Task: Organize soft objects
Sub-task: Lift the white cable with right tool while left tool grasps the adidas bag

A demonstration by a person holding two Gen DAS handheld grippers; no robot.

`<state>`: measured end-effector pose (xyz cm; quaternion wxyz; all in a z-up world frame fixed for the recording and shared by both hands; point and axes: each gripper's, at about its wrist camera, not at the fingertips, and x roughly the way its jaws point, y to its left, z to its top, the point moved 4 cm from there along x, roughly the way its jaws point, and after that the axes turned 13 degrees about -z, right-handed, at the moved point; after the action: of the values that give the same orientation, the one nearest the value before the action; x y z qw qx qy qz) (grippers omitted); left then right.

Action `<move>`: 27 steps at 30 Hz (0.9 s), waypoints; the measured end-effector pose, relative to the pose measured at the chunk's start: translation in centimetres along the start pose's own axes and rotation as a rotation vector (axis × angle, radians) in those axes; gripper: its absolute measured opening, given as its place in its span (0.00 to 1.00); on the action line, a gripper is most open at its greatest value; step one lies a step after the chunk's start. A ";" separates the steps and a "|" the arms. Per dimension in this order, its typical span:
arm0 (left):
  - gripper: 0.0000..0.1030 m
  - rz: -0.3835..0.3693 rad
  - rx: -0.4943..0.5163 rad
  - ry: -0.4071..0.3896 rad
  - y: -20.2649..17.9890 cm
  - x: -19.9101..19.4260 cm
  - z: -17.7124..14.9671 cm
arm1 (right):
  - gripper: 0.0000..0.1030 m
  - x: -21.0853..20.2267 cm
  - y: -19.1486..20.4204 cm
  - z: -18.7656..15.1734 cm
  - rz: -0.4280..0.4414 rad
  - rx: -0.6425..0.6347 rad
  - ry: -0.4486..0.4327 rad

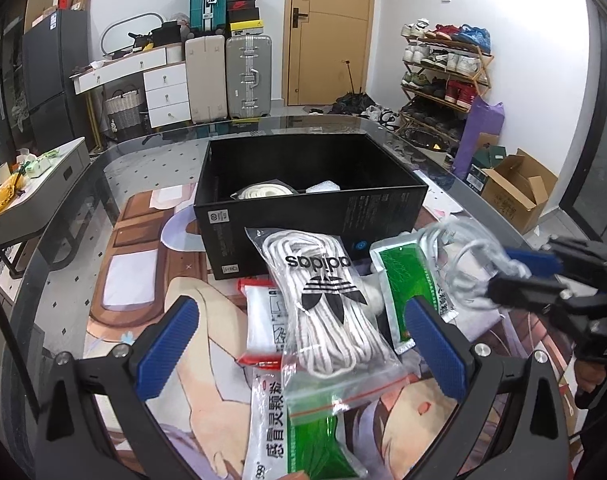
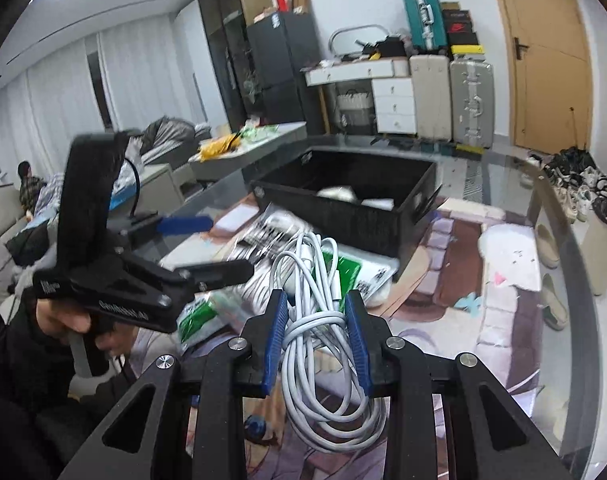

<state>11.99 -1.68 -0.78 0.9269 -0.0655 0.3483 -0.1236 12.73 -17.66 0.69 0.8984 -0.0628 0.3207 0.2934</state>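
The right tongs (image 2: pixel 317 336) clamp a coiled white cable (image 2: pixel 323 360), lifted just in front of the black box (image 1: pixel 303 200); the left tongs (image 1: pixel 303 344) gape released over a bagged rope (image 1: pixel 323 304) lying on the surface (image 1: pixel 143 280) before that box.
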 end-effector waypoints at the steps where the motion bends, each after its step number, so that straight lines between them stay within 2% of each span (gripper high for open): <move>1: 1.00 0.002 0.003 0.005 -0.1 0.2 0.0 | 0.29 -0.1 -0.2 0.2 -0.009 0.013 -0.007; 7: 1.00 0.028 0.042 0.041 -1.0 1.4 0.0 | 0.29 0.3 -0.7 0.5 -0.055 0.051 -0.016; 10: 0.98 0.010 0.041 0.044 -1.1 1.6 0.0 | 0.29 0.8 -0.7 0.6 -0.069 0.058 -0.011; 12: 0.90 0.010 0.046 0.046 -1.2 1.7 0.0 | 0.29 1.0 -0.6 0.6 -0.072 0.059 -0.008; 15: 0.73 -0.001 0.052 0.072 -1.4 2.3 -0.1 | 0.29 0.9 -0.5 0.6 -0.072 0.062 -0.012; 16: 0.63 -0.004 0.054 0.074 -1.5 2.4 -0.2 | 0.29 0.8 -0.5 0.6 -0.071 0.062 -0.012; 19: 0.48 -0.018 0.063 0.072 -1.8 2.4 -0.3 | 0.29 0.9 -0.6 0.5 -0.072 0.064 -0.012; 23: 0.36 -0.029 0.066 0.057 -1.9 2.0 -0.3 | 0.29 0.9 -0.7 0.5 -0.073 0.065 -0.013; 27: 0.30 -0.052 0.035 0.040 -1.6 1.5 -0.3 | 0.29 0.9 -0.8 0.5 -0.073 0.069 -0.018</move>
<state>12.56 -3.64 -1.57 0.9173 -0.0557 0.3626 -0.1548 14.04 -17.71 0.49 0.9130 -0.0408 0.3201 0.2497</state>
